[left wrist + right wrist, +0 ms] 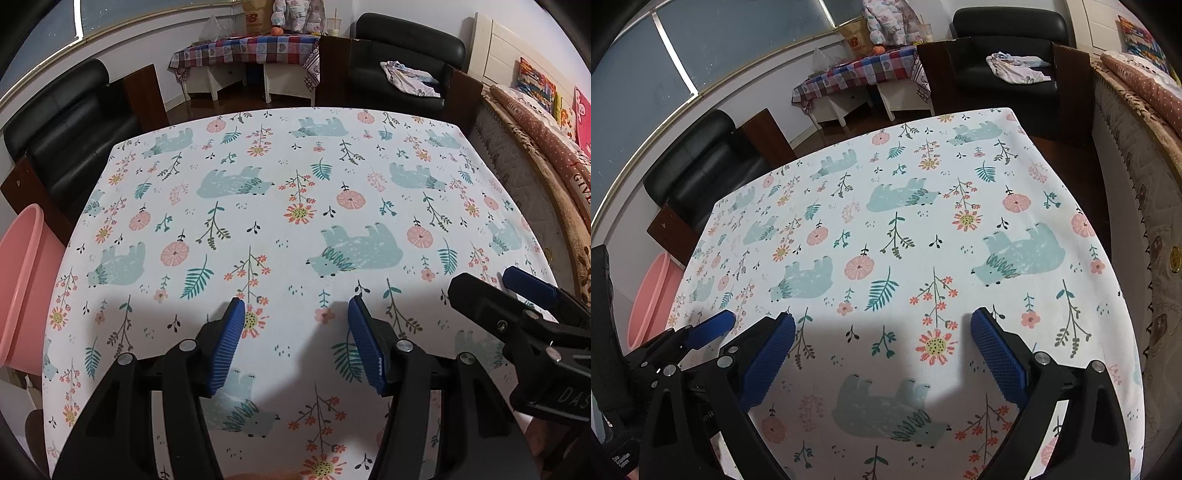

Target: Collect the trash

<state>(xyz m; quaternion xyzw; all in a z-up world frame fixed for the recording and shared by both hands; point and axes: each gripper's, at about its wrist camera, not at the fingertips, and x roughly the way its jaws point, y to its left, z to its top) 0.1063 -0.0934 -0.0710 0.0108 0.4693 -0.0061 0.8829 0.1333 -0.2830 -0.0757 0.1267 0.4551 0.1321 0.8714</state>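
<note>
— Looking for trash: do you see any on the tabletop (280,236)?

— None shows in either view, so I can give no place, heading or long axis for it. The nearest thing tied to the job is the pink basin (22,288), which stands off the left edge of the tabletop, lower than the cloth (only part of its rim and wall shows).

— And the tongs?

— Both pairs hang over the near part of the tabletop, pointing down and away. The left tongs (295,339) are spread wide, blue pads facing each other, with only patterned cloth between them. The right tongs (882,354) are spread the same way and hold nothing. In the left wrist view the right pair comes in from the right edge, just beside the left.

— The surface?

— A white tablecloth (905,240) printed with teal bears, pink flowers and green fronds covers it, lying flat, with the shadow of the tongs on its near part.

— The room?

— Black armchairs (62,136) stand beyond the left corner and the far right one, the latter with crumpled cloth on its seat. A small table under a checked cloth (243,50) is against the far wall, and a bed (532,155) with a brown dotted cover runs along the right.
</note>
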